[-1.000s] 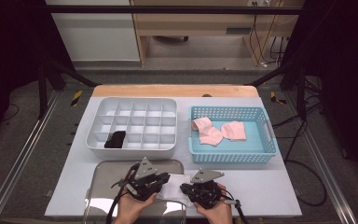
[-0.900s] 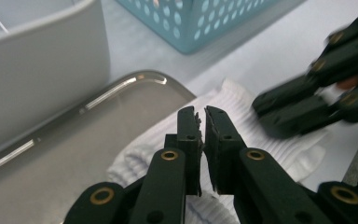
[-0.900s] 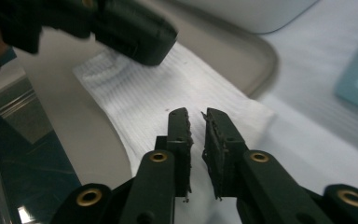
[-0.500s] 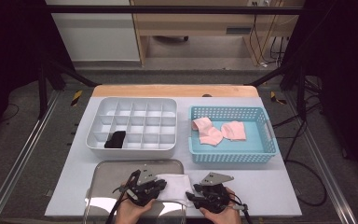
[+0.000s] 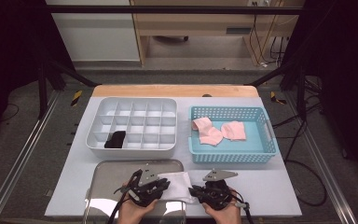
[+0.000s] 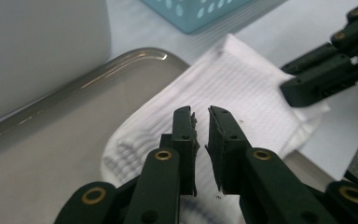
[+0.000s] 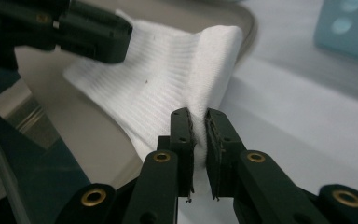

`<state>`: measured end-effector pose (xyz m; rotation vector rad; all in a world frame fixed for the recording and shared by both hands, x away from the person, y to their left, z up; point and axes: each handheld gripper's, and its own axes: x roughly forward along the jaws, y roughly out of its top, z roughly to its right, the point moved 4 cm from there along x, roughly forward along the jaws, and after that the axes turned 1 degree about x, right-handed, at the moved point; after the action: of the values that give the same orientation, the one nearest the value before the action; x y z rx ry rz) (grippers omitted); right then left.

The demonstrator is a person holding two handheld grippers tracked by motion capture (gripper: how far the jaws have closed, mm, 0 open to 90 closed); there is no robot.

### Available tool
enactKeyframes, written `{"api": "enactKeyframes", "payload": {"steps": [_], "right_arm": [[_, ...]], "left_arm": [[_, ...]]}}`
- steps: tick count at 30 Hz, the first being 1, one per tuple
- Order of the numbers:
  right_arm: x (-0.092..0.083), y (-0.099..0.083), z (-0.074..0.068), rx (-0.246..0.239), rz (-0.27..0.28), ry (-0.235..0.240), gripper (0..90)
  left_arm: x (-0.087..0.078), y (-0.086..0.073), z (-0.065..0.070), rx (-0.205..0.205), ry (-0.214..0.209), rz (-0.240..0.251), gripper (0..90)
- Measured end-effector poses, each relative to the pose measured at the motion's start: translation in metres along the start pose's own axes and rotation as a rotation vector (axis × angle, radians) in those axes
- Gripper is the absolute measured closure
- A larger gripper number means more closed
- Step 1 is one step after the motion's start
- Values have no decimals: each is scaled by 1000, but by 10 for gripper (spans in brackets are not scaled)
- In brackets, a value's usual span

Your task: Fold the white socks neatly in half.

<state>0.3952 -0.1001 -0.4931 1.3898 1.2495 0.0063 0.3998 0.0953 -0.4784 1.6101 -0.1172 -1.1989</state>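
White ribbed cloth [image 5: 177, 183], folded, draped over the metal tray [image 5: 116, 170] rim; one raised fold pinched in right gripper [image 7: 199, 122], left gripper [image 6: 202, 121] jaws just above it.

My left gripper [image 6: 201, 116]: jaws almost closed, just opening, over white cloth [image 6: 242, 88].
Cloth: lies on metal tray [image 6: 74, 102].

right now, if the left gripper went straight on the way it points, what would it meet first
Probably the other hand's right gripper. The left gripper points across the white ribbed cloth lying over the edge of the shiny metal tray, and those black jaws sit just beyond on the cloth's far edge; depth is unclear.
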Motion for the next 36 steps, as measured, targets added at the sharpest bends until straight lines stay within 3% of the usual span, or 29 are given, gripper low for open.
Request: {"api": "enactKeyframes", "payload": {"steps": [7, 10, 13, 16, 17, 19, 23, 27, 30, 36], "right_arm": [[-4, 12, -2, -32, 20, -16, 818], [-5, 16, -5, -54, 21, -9, 818], [-5, 18, -7, -76, 22, -2, 818], [-5, 20, -10, -82, 19, 0, 819], [-5, 21, -10, -89, 16, -3, 819], [-4, 21, -11, -94, 17, -3, 819], [-4, 23, -11, -88, 9, -5, 817], [-3, 24, -12, -88, 5, -10, 816], [-2, 26, -15, -96, 6, -12, 817], [-1, 32, -22, -116, 18, 1, 818]], "left_arm": [[27, 2, 6, 2, 2, -61, 846], [29, 5, 5, -5, -11, -85, 842], [24, 7, 2, -15, -12, -69, 821], [10, 9, -7, -36, 2, -14, 822], [-3, 9, -16, -51, 26, 13, 826], [-10, 8, -21, -58, 43, 22, 829], [-32, -8, -42, -78, 112, 20, 835], [-32, -24, -49, -105, 116, -13, 843], [-25, -34, -47, -113, 94, -47, 857], [-19, -34, -39, -106, 86, -48, 878]]}}
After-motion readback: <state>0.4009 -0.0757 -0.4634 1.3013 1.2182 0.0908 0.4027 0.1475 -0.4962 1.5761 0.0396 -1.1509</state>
